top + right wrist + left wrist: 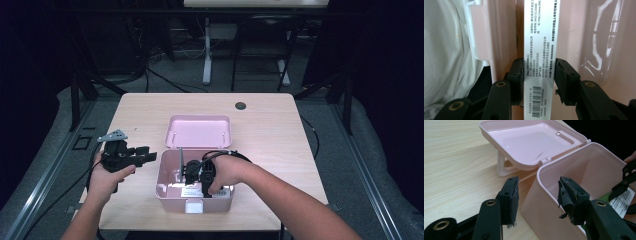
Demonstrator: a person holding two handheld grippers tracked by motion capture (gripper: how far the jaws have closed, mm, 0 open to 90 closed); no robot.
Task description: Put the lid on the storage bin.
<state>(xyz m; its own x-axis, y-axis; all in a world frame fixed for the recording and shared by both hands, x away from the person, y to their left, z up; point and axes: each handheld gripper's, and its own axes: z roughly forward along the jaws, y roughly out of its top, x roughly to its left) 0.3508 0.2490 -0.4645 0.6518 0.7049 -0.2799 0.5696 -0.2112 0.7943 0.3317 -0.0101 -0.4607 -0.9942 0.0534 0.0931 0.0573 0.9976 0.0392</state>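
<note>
- Right gripper [538, 82] reaching down into the pink storage box [165, 192], jaws clamped on the narrow sides of a white medicine carton [540, 50] standing against the near wall, likely for lifting or placing.
- Left gripper [537, 200] open, 2 jaws straddling the box's left wall without pressing, seemingly poised to steady it.
- Hinged lid [200, 131] swung fully back, resting open on the wooden table [270, 125], keeping access free.

Fingers [564, 82] clamp white printed box [540, 50] inside pink case [499, 37].

A pale wooden tabletop [280, 125] with a round dark grommet hole [240, 105] near its far edge stands on grey carpet [175, 80], where black cables [160, 77] trail (beyond them, the white legs of another desk [207, 50] against a dark backdrop).
</note>
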